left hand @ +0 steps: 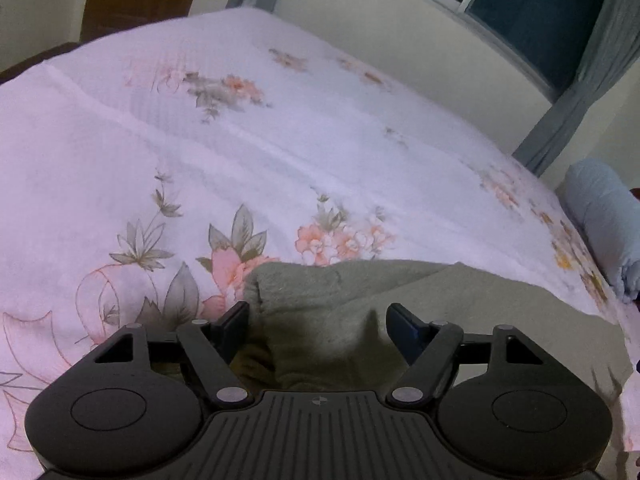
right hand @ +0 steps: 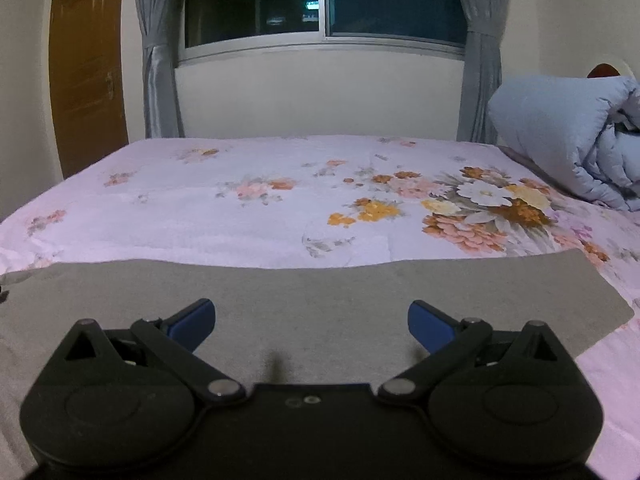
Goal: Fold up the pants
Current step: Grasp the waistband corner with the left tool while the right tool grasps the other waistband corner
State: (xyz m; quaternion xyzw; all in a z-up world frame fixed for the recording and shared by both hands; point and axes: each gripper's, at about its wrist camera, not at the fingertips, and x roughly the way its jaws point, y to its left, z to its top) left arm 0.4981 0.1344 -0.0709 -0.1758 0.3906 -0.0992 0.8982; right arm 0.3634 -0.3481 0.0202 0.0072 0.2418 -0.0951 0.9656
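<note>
Two hand-held grippers are hovering low over the grey-green fabric pants [right hand: 280, 296] lying flat on the pink floral bedsheet [right hand: 240, 208]; left hand-held gripper [left hand: 318, 322] and right hand-held gripper [right hand: 310, 320] are both gaping wide, gripping nothing.

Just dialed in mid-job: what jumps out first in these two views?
The grey-green pants lie spread across the near edge of the floral bedsheet. The left gripper and right gripper hover over them, open. A bundled blue duvet sits far right.
</note>
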